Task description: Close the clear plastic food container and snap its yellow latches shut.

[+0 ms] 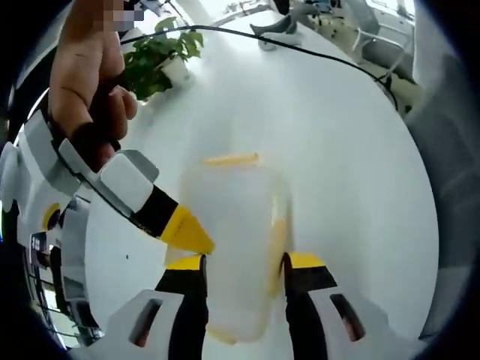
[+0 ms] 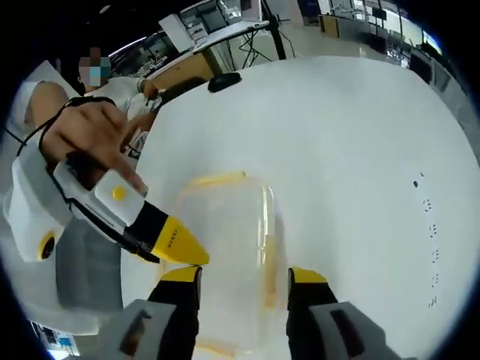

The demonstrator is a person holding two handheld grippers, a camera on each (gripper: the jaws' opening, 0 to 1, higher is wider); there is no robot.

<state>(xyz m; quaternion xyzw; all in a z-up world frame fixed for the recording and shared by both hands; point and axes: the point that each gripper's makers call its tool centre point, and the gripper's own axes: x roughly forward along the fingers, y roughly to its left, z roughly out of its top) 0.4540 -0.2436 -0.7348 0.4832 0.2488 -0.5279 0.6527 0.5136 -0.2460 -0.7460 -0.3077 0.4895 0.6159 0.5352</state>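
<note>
The clear plastic food container [image 1: 232, 225] lies on the white table with its lid on it. One yellow latch [image 1: 232, 159] shows at its far end and another [image 1: 277, 240] along its right side. My left gripper [image 1: 246, 262] is open, its jaws spread over the container's near end. My right gripper [image 1: 187, 232], held in a hand, comes in from the left, its yellow tip at the container's left edge. In the right gripper view the container [image 2: 225, 240] lies under my open right gripper [image 2: 244, 275], and the left gripper [image 2: 176, 247] points at the left edge.
A potted plant [image 1: 161, 60] and a black cable [image 1: 300, 49] are at the far side of the white table [image 1: 345, 150]. A small black object [image 2: 225, 81] lies near the table's far edge [image 2: 360, 135]. A seated person and desks are beyond it.
</note>
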